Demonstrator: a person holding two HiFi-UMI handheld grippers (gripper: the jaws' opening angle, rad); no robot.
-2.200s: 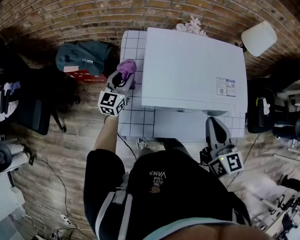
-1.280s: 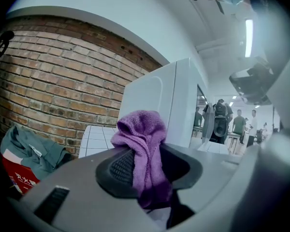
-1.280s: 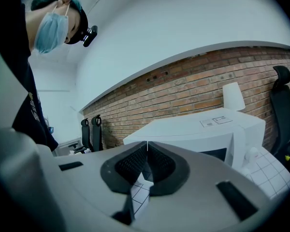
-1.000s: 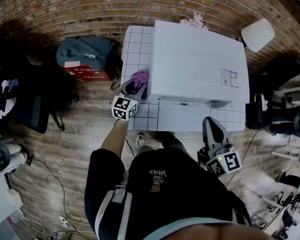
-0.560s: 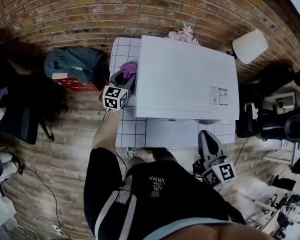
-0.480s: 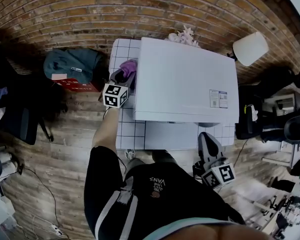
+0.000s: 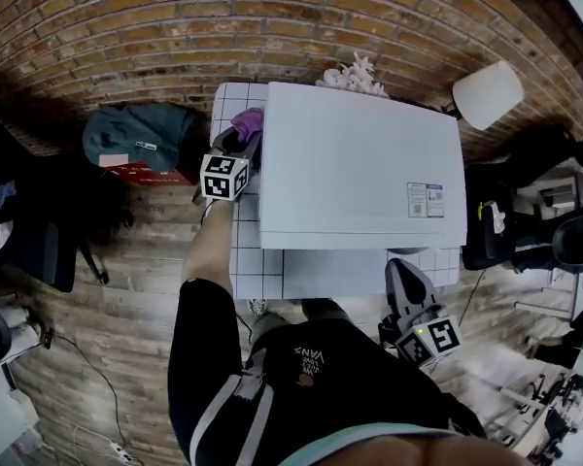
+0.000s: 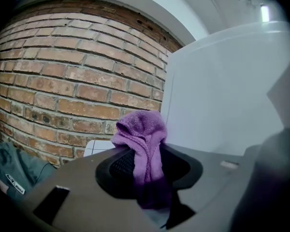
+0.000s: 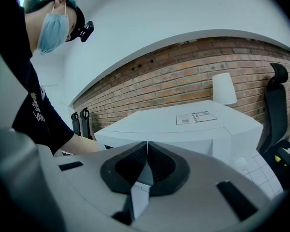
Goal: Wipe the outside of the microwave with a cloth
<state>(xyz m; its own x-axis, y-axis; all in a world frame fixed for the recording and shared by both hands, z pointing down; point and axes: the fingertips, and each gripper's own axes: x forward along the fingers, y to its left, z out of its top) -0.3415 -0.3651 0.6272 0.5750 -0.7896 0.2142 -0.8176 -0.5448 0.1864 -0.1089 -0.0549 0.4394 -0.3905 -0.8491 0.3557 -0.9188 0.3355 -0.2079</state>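
The white microwave [image 7: 360,168] stands on a white tiled table [image 7: 245,260] against a brick wall. My left gripper [image 7: 235,146] is shut on a purple cloth [image 7: 247,121], pressed against the microwave's left side near its back corner. In the left gripper view the purple cloth [image 8: 144,139] bunches out of the jaws beside the microwave's white side panel [image 8: 222,95]. My right gripper [image 7: 404,284] hangs shut and empty off the table's front right corner; in the right gripper view the microwave [image 9: 193,127] lies ahead of it.
A grey-green bag [image 7: 136,134] sits on a red box [image 7: 141,173] on the wooden floor left of the table. A white lamp shade [image 7: 484,93] stands at the back right, a black chair [image 7: 510,226] to the right. White coral-like decor [image 7: 354,74] sits behind the microwave.
My left gripper with the cloth has slid along the microwave's left side, from near the front corner toward the back wall. The right gripper has stayed near the front right corner.
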